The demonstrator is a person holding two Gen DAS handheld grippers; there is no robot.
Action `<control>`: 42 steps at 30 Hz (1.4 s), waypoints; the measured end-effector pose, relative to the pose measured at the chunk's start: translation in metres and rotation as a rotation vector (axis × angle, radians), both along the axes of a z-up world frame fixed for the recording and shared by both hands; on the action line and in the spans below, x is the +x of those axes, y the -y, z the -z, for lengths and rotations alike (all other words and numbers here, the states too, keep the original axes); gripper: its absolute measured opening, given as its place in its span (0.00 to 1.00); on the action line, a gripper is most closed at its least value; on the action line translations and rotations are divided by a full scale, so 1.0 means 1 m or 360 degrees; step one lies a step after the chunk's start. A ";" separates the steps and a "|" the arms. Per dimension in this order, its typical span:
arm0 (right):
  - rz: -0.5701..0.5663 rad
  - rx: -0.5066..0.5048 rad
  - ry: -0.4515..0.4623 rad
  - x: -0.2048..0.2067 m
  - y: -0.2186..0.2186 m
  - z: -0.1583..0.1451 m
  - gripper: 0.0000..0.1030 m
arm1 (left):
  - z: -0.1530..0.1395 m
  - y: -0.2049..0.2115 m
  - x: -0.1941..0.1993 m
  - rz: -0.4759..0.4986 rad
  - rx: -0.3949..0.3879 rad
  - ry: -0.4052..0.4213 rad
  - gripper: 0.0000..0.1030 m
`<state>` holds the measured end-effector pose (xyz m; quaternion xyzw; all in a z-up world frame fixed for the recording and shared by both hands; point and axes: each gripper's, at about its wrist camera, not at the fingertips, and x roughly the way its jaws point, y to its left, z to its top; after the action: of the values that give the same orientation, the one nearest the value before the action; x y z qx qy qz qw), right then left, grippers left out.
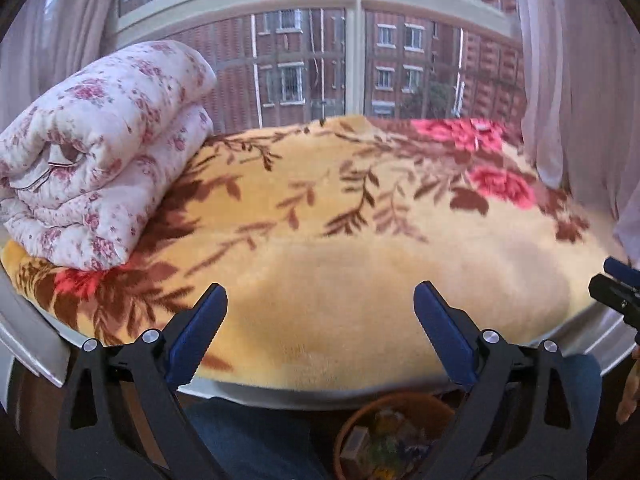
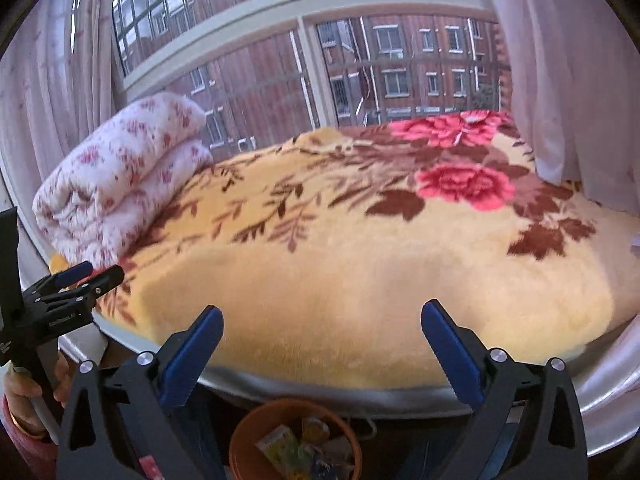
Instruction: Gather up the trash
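Behind the bed a barred window [image 1: 304,60] is showing a red brick building, with pale curtains [image 2: 568,60] hanging at either side. Low at the foot of the bed an orange bin [image 2: 240,440] is sitting, and the trash [image 2: 296,452] is lying inside it: what look like small packets and wrappers, too blurred to name one by one. Such pieces are likely weighing very little and crumpling softly under a pinch, with slick printed faces that may be slipping between pads, so a hold across a folded edge or a thicker corner is looking safest. On the yellow flowered blanket [image 1: 360,272] no loose litter is showing in either view, so the collecting is appearing close to done. A folded floral quilt [image 1: 100,152] is resting at the far left of the bed.

Both tools are hanging over the near edge of the bed, above the bin. The left hand-held gripper [image 1: 320,300] is standing with its blue pads [image 1: 200,332] spread wide, nothing between them. The right hand-held gripper [image 2: 322,320] is likewise spread wide and carrying nothing, touching neither blanket nor bin
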<state>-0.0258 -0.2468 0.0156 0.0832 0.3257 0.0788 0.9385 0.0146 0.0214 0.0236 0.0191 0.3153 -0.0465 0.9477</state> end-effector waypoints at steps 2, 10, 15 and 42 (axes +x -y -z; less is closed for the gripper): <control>0.0011 0.0001 0.0032 -0.001 0.002 -0.006 0.95 | -0.002 0.001 0.000 -0.0010 -0.0008 0.0021 0.89; 0.0018 -0.0024 0.0084 -0.007 0.002 -0.013 0.95 | -0.009 0.002 -0.009 -0.0049 0.0035 0.0064 0.89; 0.0018 -0.0041 0.0079 -0.008 0.000 -0.012 0.95 | -0.011 0.003 -0.012 -0.0043 0.0031 0.0082 0.89; 0.0037 -0.0061 0.0072 -0.011 0.002 -0.009 0.95 | -0.016 -0.003 -0.014 -0.0081 -0.0040 0.0084 0.89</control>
<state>-0.0365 -0.2484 0.0251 0.0673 0.3049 0.0634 0.9479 0.0010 0.0247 0.0393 0.0005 0.2899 -0.0259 0.9567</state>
